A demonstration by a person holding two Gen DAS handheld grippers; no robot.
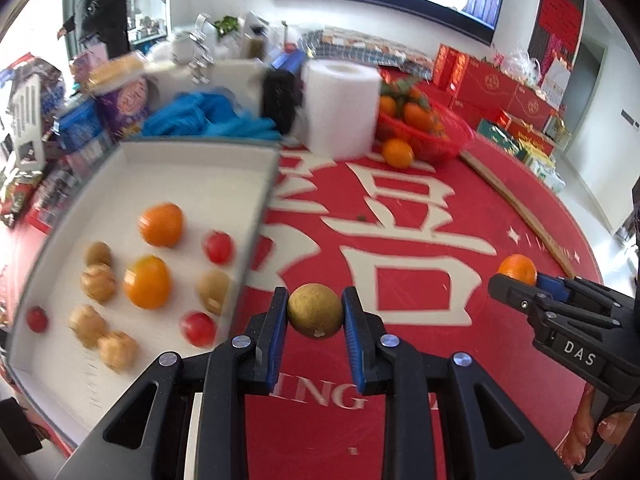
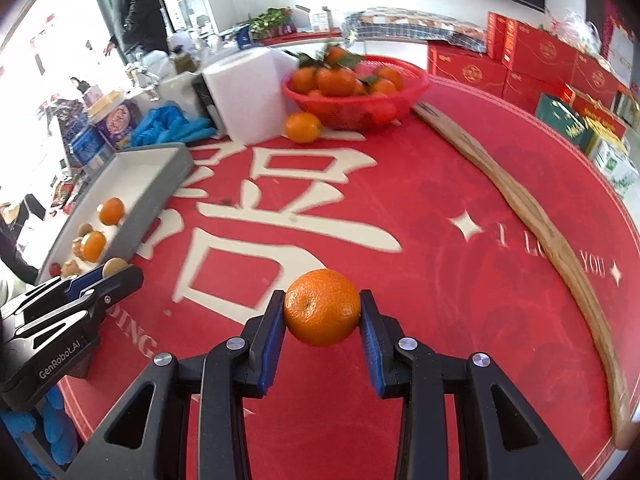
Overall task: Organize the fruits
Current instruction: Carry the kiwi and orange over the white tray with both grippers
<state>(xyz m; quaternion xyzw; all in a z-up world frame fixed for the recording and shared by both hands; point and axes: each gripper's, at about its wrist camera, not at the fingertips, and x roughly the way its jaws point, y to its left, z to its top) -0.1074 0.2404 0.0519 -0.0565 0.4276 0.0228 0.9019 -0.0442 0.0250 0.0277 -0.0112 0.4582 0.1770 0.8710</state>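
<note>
My left gripper (image 1: 315, 312) clamps a brownish fruit (image 1: 315, 310), perhaps a longan, my right gripper (image 2: 322, 307) an orange (image 2: 322, 306), above the red bench (image 2: 440, 280).

Tray (image 1: 256, 216) left of cloth (image 1: 440, 216); basket (image 2: 404, 92) behind, paper roll (image 2: 248, 96) beside it.

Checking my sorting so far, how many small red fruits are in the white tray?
3 red fruits in the white tray: one by the right wall, one nearer the camera on that side, one at the left edge. Blur could hide more.
</note>
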